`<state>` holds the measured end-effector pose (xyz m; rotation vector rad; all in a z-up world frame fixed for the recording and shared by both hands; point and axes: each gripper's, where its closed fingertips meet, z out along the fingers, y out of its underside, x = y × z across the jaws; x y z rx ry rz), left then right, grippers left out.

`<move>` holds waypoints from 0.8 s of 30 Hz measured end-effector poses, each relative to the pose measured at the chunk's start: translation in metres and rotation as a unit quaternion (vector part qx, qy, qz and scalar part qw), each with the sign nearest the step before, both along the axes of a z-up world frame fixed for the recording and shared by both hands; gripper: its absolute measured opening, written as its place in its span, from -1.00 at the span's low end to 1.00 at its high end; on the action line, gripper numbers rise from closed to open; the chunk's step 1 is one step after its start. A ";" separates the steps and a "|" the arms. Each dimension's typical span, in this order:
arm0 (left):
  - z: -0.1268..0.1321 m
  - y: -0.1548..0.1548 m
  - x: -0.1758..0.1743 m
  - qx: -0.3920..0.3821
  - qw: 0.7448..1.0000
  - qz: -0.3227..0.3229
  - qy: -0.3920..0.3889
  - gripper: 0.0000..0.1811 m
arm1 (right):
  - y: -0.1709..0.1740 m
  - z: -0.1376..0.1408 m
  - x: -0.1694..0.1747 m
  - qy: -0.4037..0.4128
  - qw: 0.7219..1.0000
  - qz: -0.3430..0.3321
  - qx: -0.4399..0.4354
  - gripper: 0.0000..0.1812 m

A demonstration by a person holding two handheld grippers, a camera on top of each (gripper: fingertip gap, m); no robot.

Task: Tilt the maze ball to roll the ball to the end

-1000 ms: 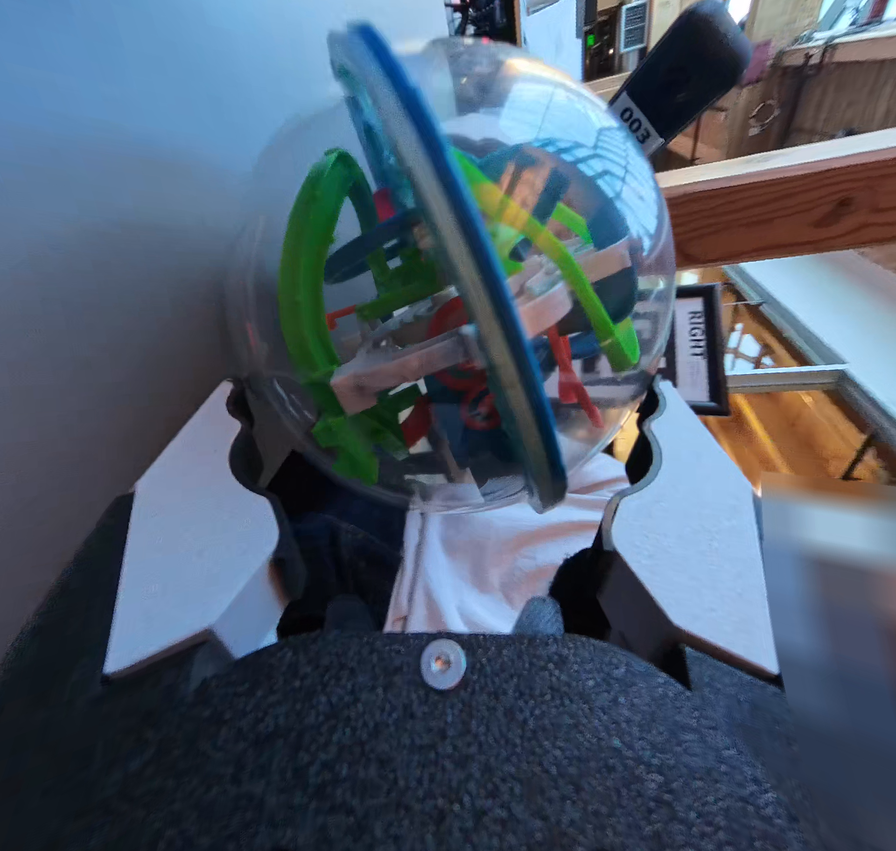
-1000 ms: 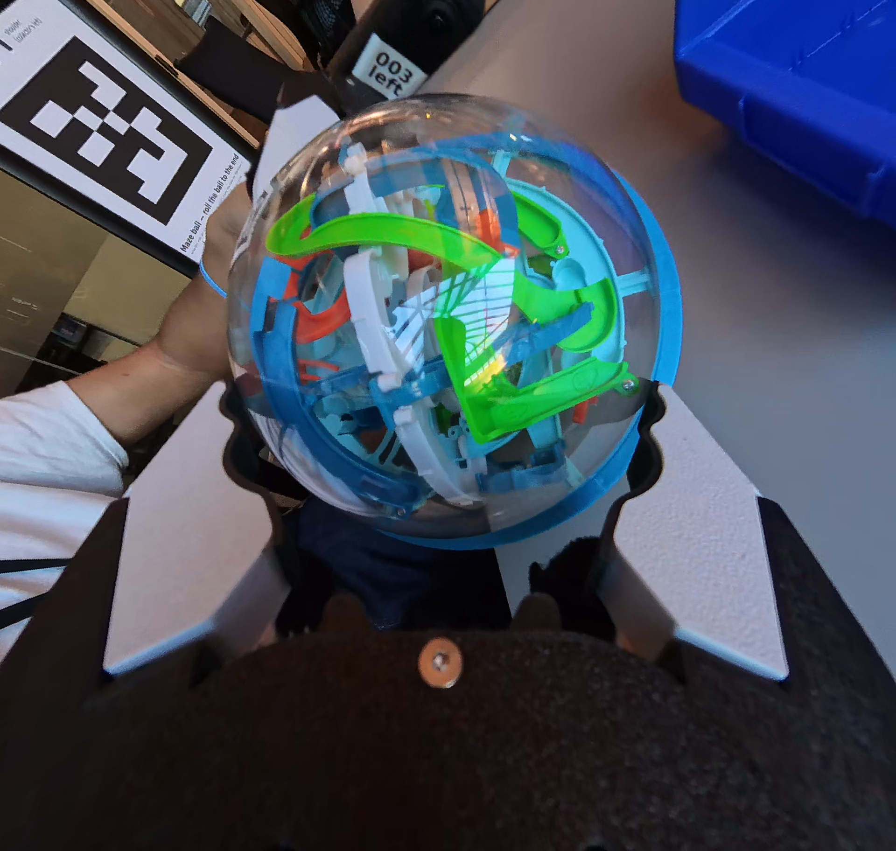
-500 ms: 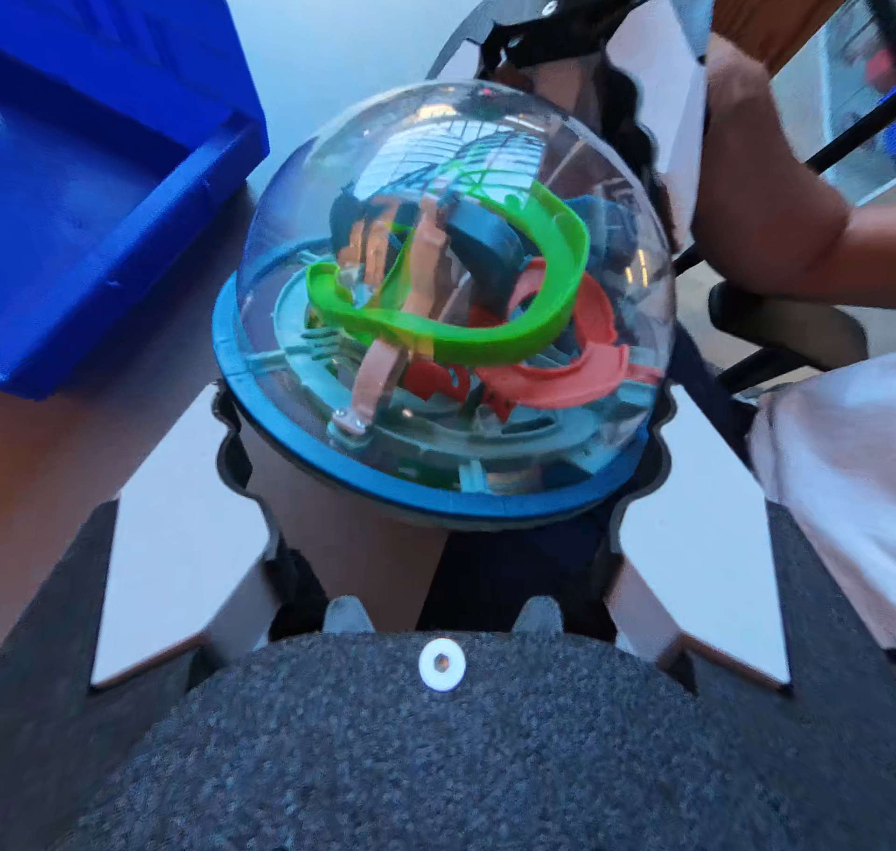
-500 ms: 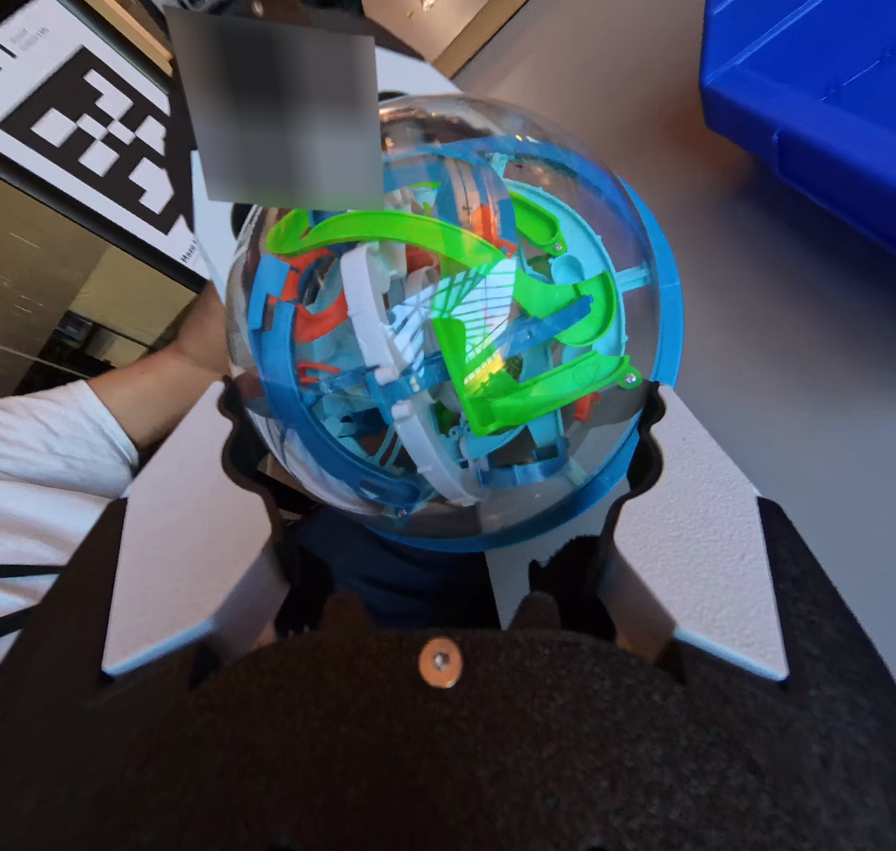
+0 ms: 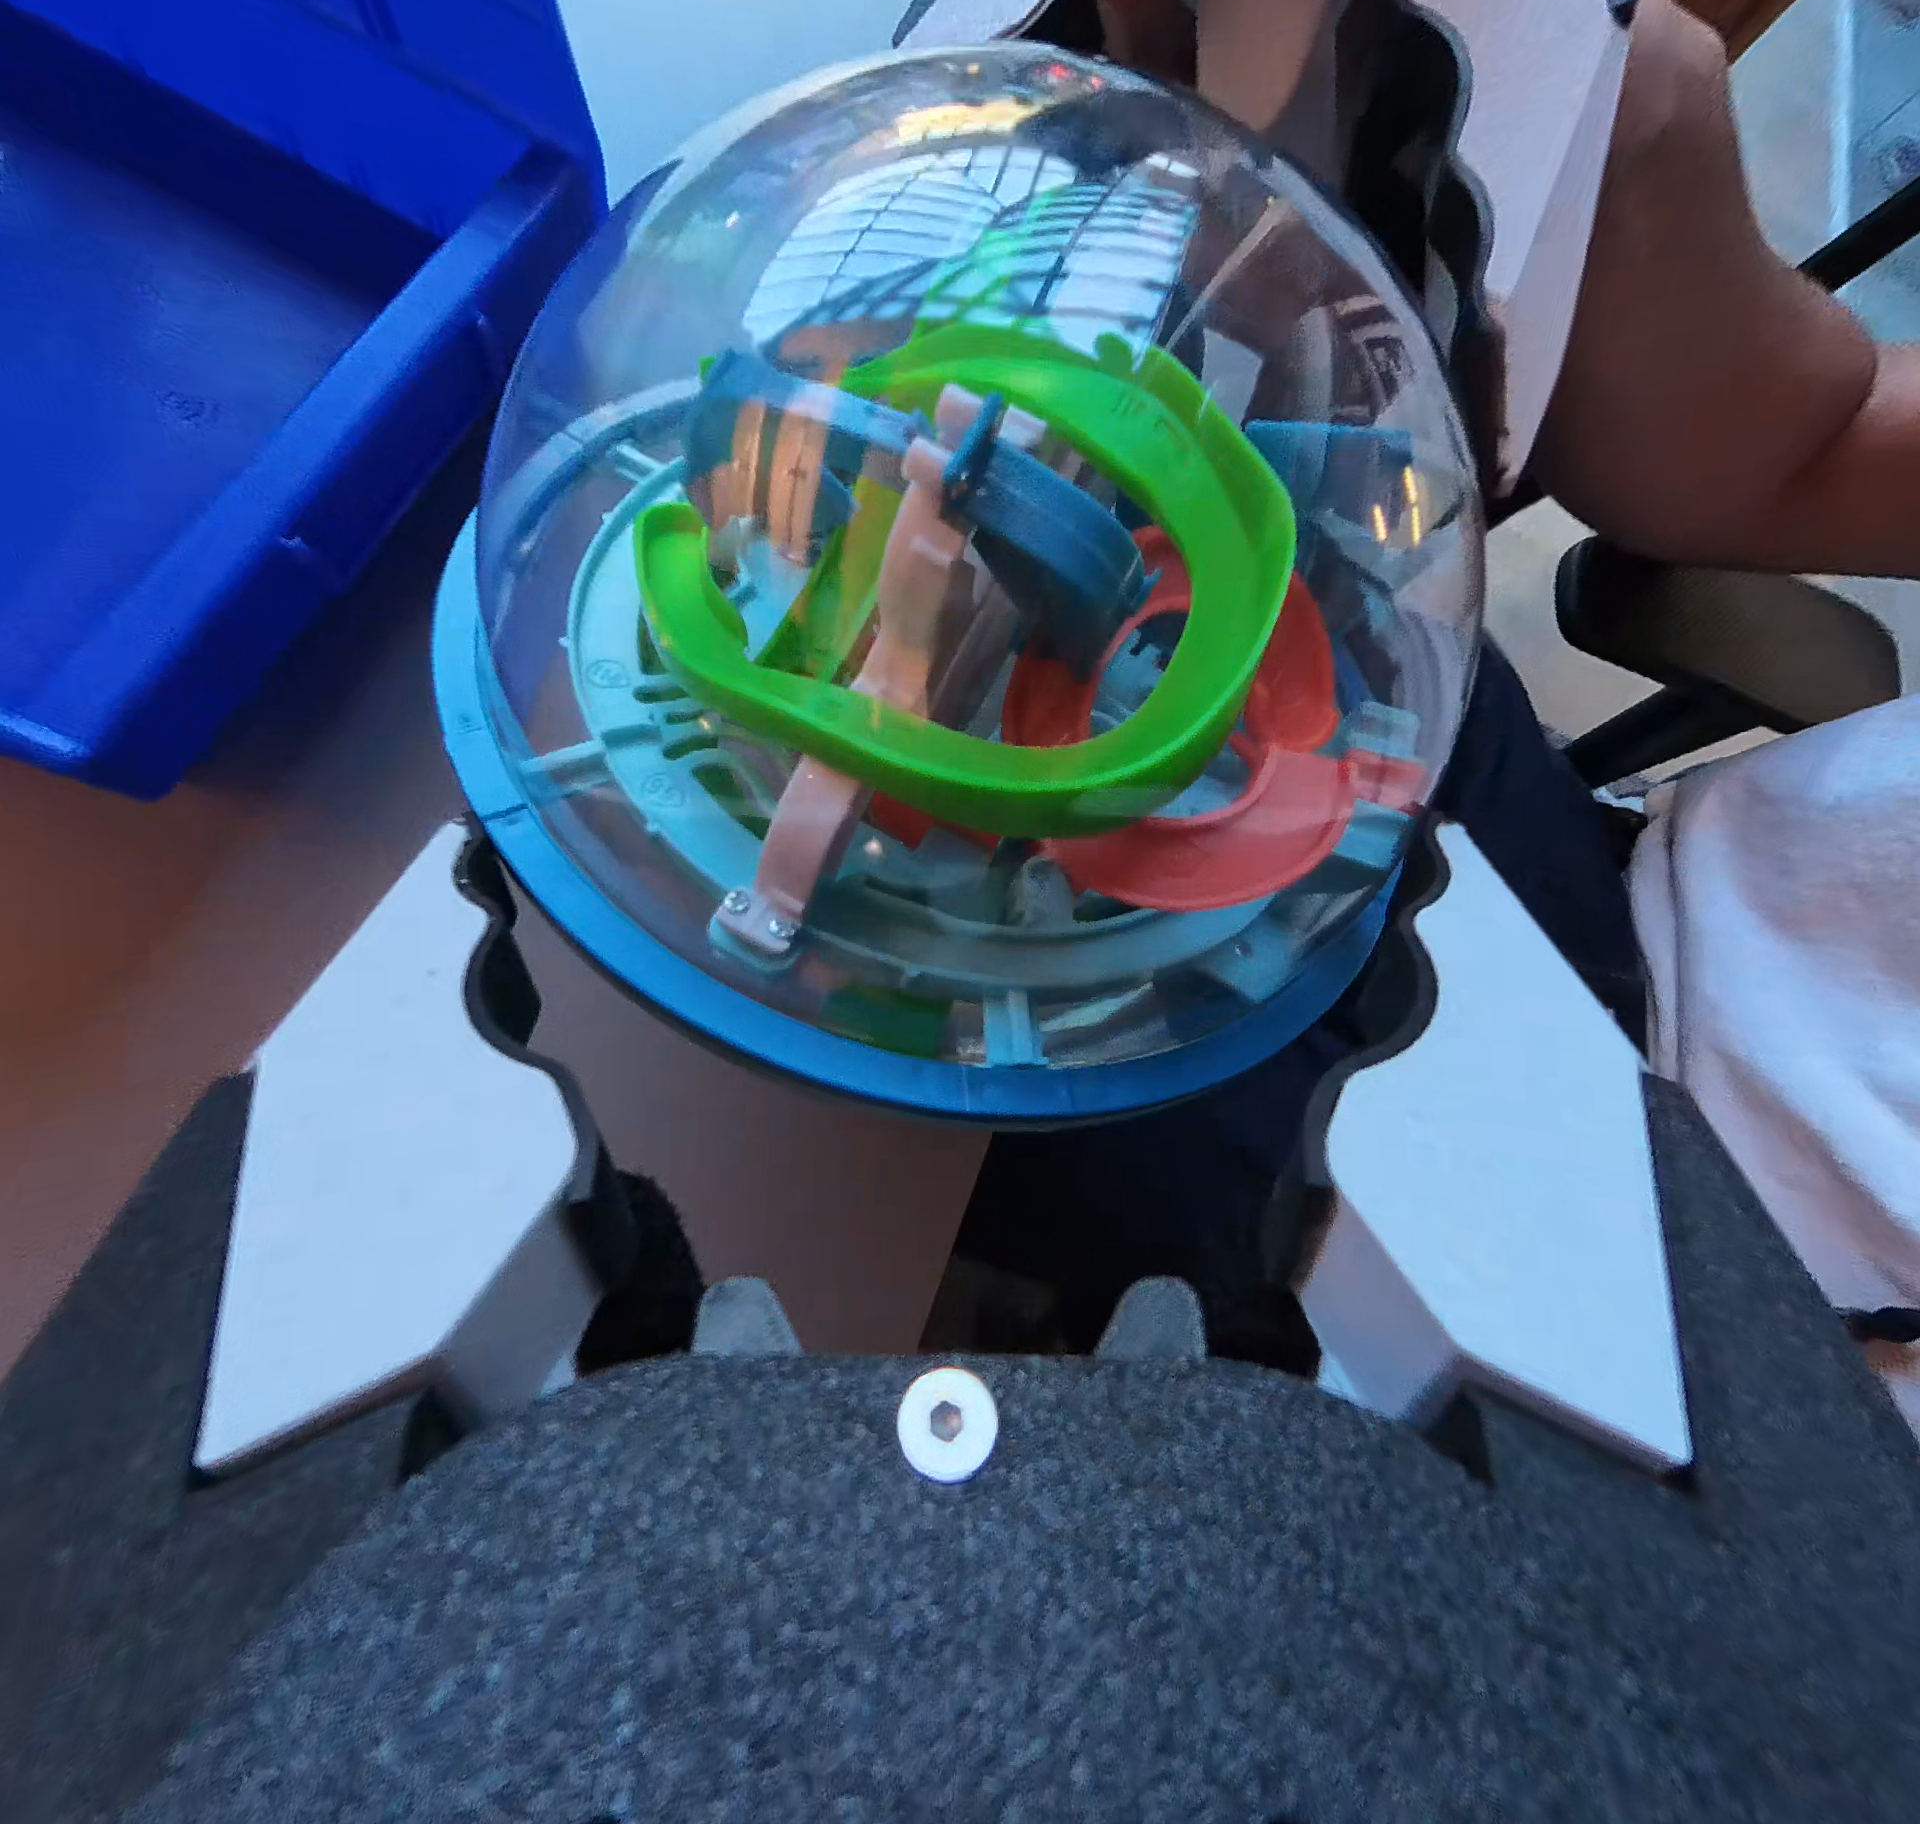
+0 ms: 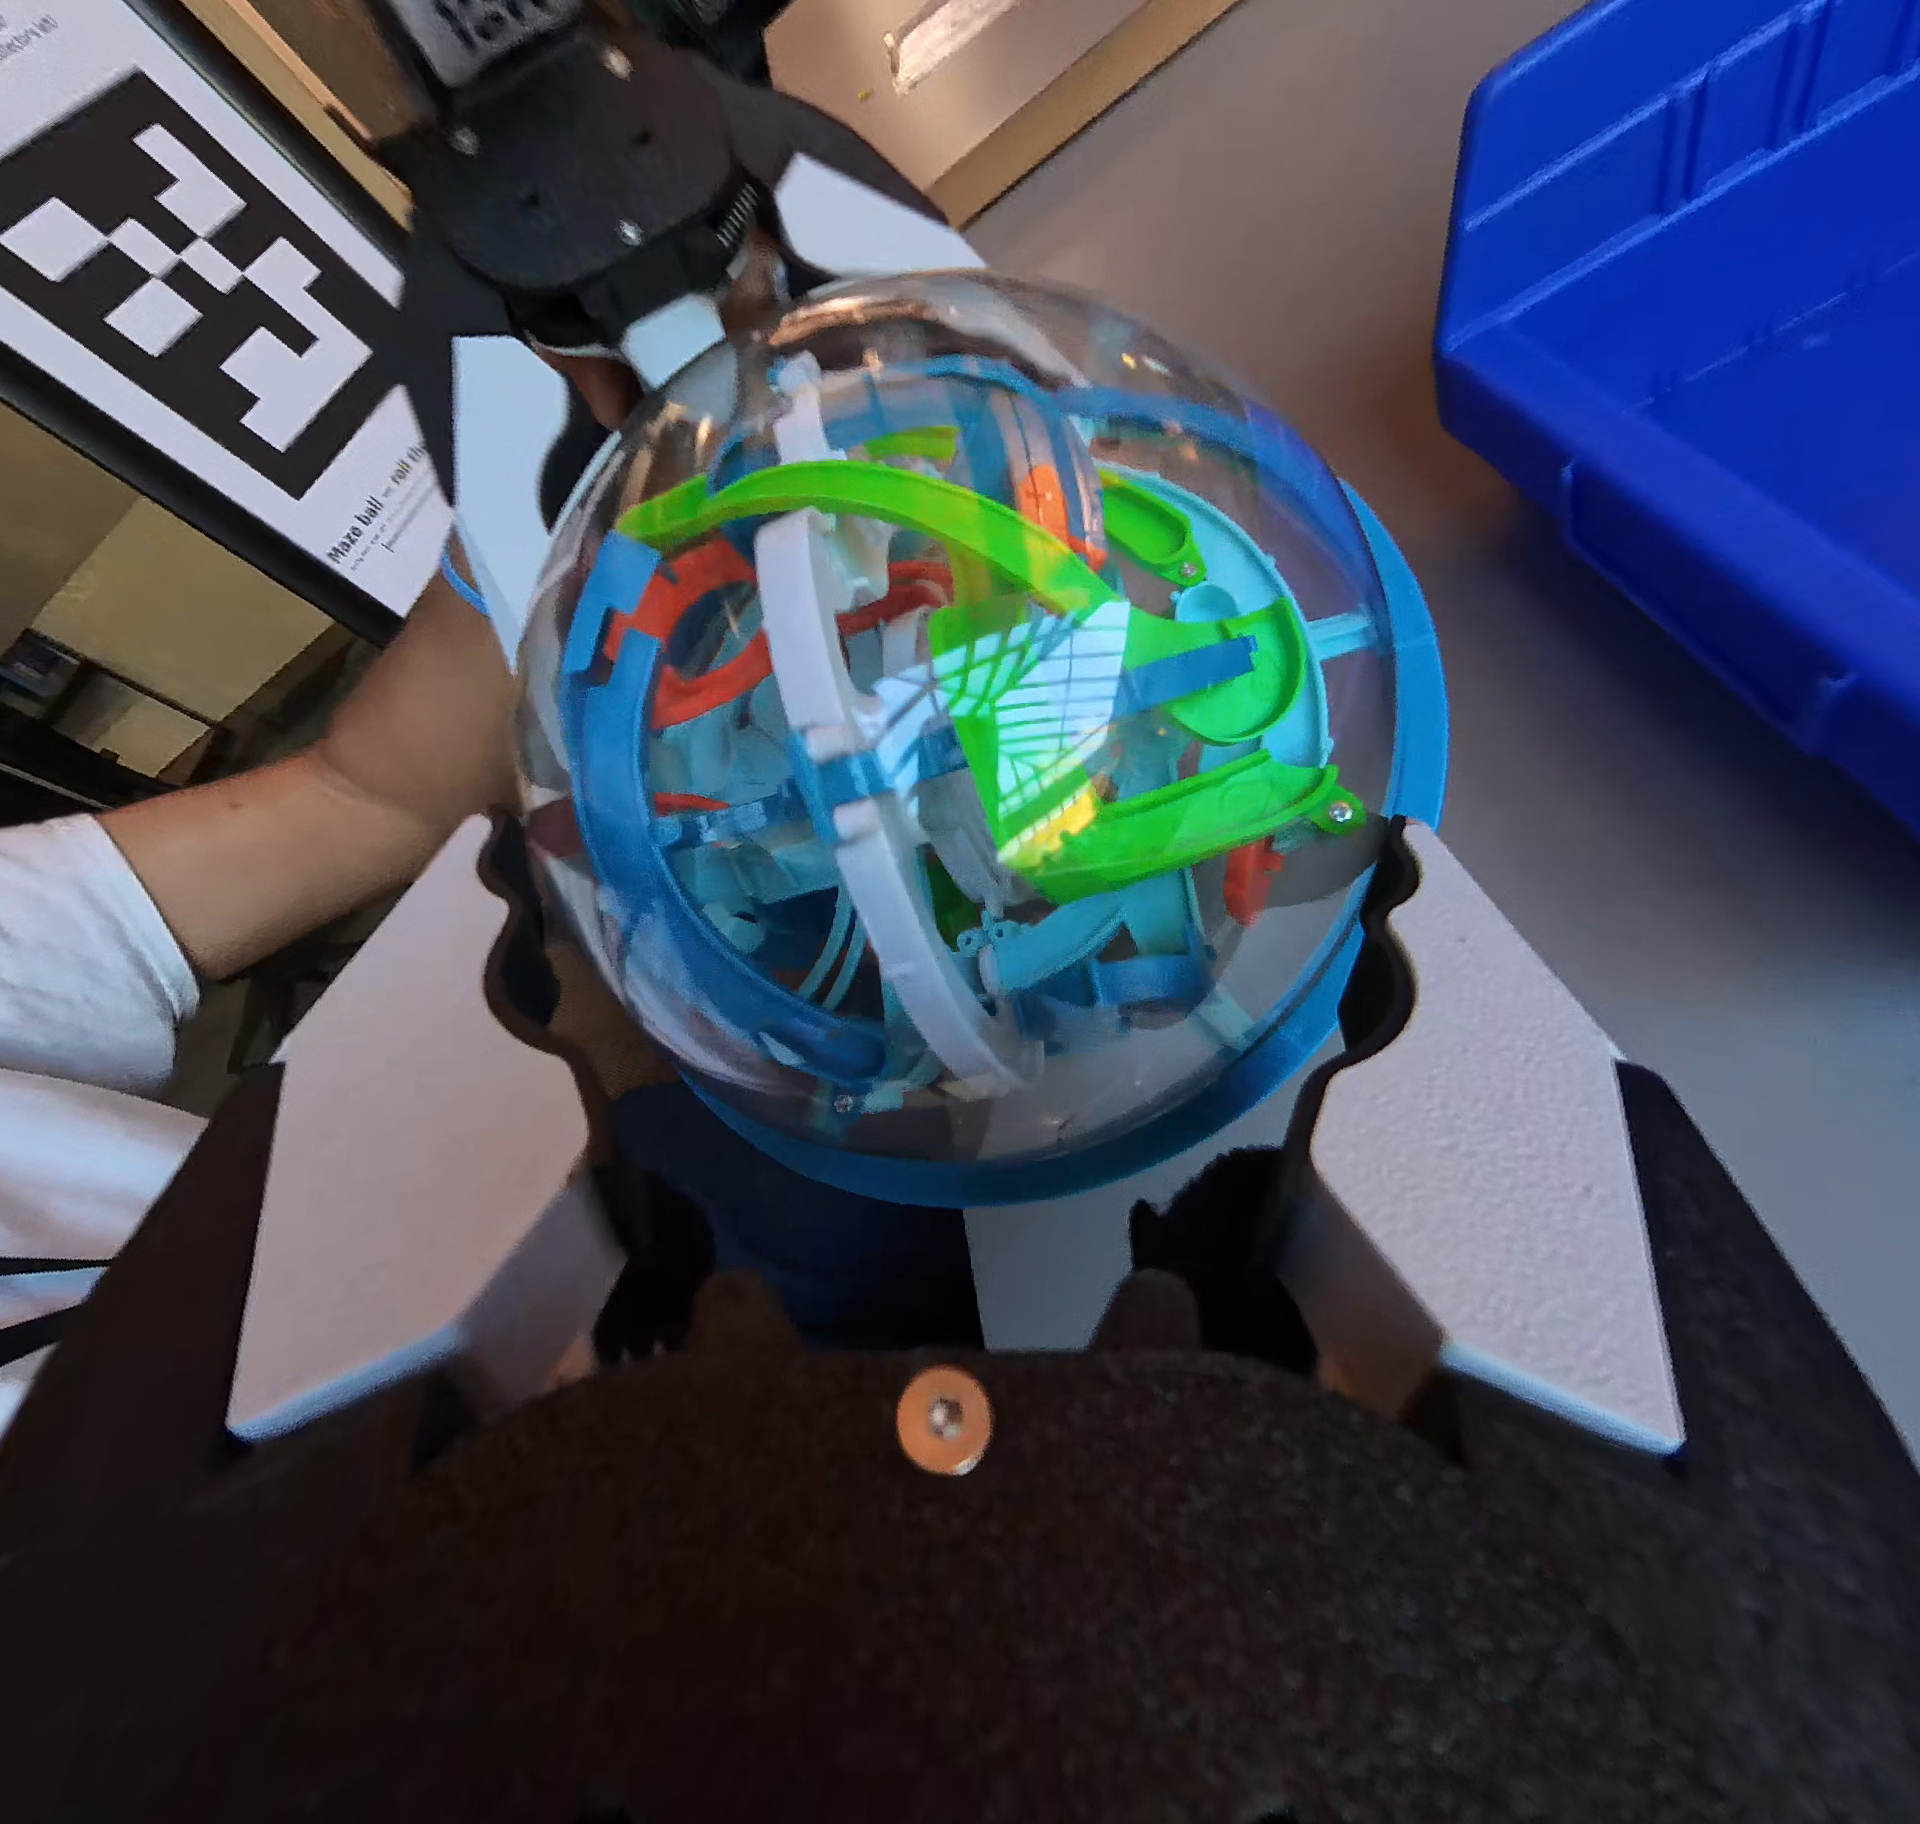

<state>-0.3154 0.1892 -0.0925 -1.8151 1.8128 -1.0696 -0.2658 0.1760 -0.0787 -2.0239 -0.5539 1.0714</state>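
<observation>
The maze ball (image 5: 966, 579) is a clear sphere with a blue rim and green, red, blue and white tracks inside. It is held in the air between both grippers. My left gripper (image 5: 951, 839) is shut on it, one finger on each side at the blue rim. My right gripper (image 6: 945, 839) is shut on the same ball (image 6: 966, 735) from the opposite side. Each gripper shows beyond the ball in the other's view: the right one (image 5: 1507, 112), the left one (image 6: 582, 164). I cannot make out the small ball inside.
A blue plastic bin (image 5: 208, 424) sits on the grey table (image 6: 1247, 268), close to the ball; it also shows in the right wrist view (image 6: 1714, 372). A black-and-white marker board (image 6: 177, 247) stands at the left. A person's forearms (image 6: 312, 839) (image 5: 1714, 372) hold the grippers.
The left gripper has swung around the ball; its view has gone from the wall to the bin, and the blue rim from upright to nearly level. The right gripper's hold looks unchanged.
</observation>
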 end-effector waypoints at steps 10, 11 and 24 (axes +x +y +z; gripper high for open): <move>-0.005 0.008 -0.005 -0.084 0.993 0.040 -0.074 0.75 | -0.017 -0.017 0.021 -0.017 0.995 0.007 0.097 0.70; -0.006 0.009 -0.006 -0.093 0.991 0.043 -0.080 0.75 | -0.021 -0.022 0.014 -0.023 0.994 0.023 0.102 0.70; -0.025 0.010 -0.015 -0.109 0.989 0.025 -0.100 0.75 | 0.003 -0.023 -0.008 -0.028 0.982 -0.006 0.185 0.69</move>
